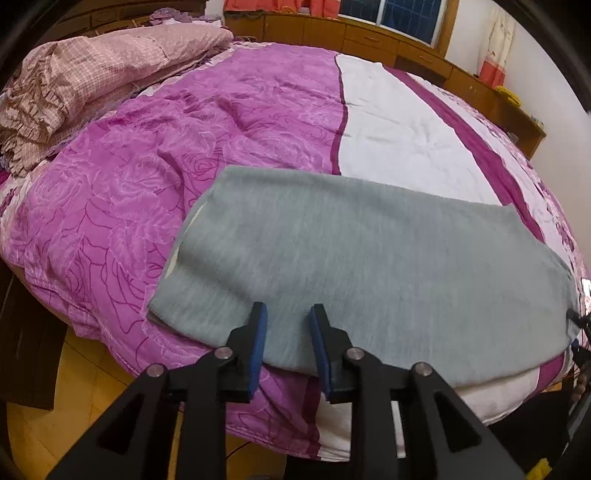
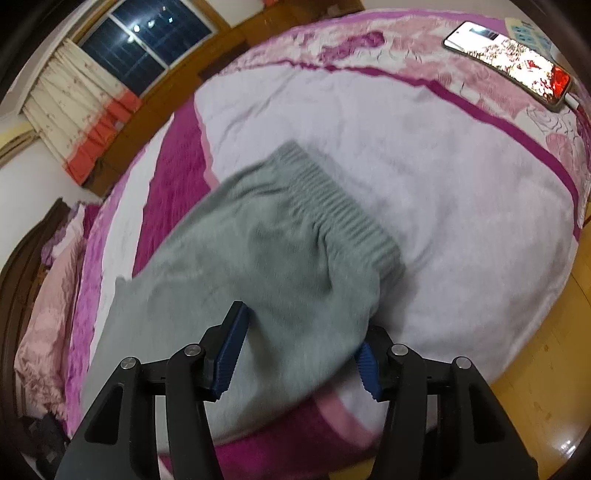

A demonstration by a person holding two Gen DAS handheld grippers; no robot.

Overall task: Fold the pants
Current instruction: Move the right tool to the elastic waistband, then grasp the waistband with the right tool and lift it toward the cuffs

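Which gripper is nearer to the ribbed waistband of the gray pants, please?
Right. The right gripper straddles the pants just below the waistband; the left gripper sits at the other end.

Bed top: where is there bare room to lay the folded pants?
Free: the white quilt panel between the pants' ribbed waistband and the phone. Also the purple rose cover left of the pants. Crowded: the pink bedding heap at the headboard.

a bed (image 1: 229, 122) under a purple floral quilt, wooden cabinets (image 1: 369, 37), dark window (image 2: 147, 33), yellow floor (image 2: 546, 387).
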